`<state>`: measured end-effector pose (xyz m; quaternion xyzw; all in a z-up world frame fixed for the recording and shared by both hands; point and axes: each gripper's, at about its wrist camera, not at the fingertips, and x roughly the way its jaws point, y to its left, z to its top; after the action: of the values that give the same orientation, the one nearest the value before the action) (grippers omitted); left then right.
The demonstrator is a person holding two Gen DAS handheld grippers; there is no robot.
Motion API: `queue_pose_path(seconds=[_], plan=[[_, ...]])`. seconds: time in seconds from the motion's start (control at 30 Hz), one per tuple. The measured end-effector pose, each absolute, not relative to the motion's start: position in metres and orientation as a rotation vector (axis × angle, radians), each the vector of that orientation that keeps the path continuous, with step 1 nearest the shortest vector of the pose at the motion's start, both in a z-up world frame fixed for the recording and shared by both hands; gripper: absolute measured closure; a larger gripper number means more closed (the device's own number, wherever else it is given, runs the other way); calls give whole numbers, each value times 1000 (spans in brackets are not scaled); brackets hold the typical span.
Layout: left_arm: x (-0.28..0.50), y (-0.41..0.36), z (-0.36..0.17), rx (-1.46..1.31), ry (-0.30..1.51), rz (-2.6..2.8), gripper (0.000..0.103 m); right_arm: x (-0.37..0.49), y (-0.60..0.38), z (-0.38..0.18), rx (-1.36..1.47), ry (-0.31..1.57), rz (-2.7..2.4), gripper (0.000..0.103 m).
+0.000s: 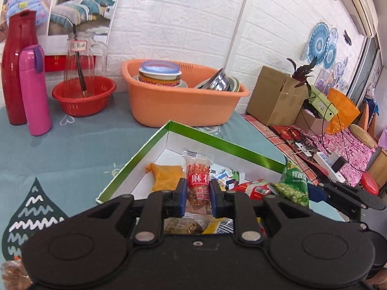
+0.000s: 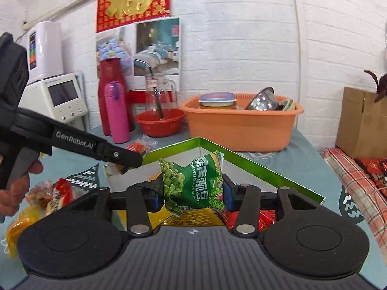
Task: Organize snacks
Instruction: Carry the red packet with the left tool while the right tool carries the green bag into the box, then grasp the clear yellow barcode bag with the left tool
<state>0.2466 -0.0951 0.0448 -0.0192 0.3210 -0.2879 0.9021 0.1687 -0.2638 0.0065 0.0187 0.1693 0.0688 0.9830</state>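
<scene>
We see a green-edged box (image 1: 212, 140) with white inner walls, open on the teal tablecloth; we take it as our landmark. Above it stands a clear red-labelled snack packet (image 1: 197, 183), upright. Beside that, a crumpled green pea packet (image 2: 193, 183) is also raised. Inside lie an orange wrapper (image 1: 164, 176) and other packets.

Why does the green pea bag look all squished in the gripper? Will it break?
The green pea bag is soft film, so it probably crumples where the right gripper pinches it. It looks puffy and likely light. The peas inside might crack if squeezed harder.
</scene>
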Motion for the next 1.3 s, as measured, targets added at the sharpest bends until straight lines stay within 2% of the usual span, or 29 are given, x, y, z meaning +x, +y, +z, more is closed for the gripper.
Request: queue_pose_path(seconds=[0.07, 0.1, 0.13, 0.17, 0.47, 0.83, 1.07, 1.3], plan=[[253, -100, 38, -34, 680, -595, 23, 178, -265, 2, 41, 351, 128, 23], [256, -101, 34, -33, 688, -591, 22, 183, -265, 0, 43, 356, 124, 14], [259, -103, 30, -33, 693, -586, 17, 188, -265, -3, 43, 362, 120, 9], [260, -103, 27, -34, 692, -578, 0, 192, -264, -6, 38, 368, 116, 0], [245, -91, 35, -31, 668, -557, 0, 169, -266, -5, 15, 356, 118, 0], [164, -26, 67, -2, 619, -497, 0, 96, -240, 14, 32, 294, 296, 0], [130, 37, 45, -4, 656, -376, 0, 79, -201, -4, 47, 371, 442, 0], [136, 85, 5, -135, 779, -327, 0, 74, -167, -17, 25, 426, 523, 0]])
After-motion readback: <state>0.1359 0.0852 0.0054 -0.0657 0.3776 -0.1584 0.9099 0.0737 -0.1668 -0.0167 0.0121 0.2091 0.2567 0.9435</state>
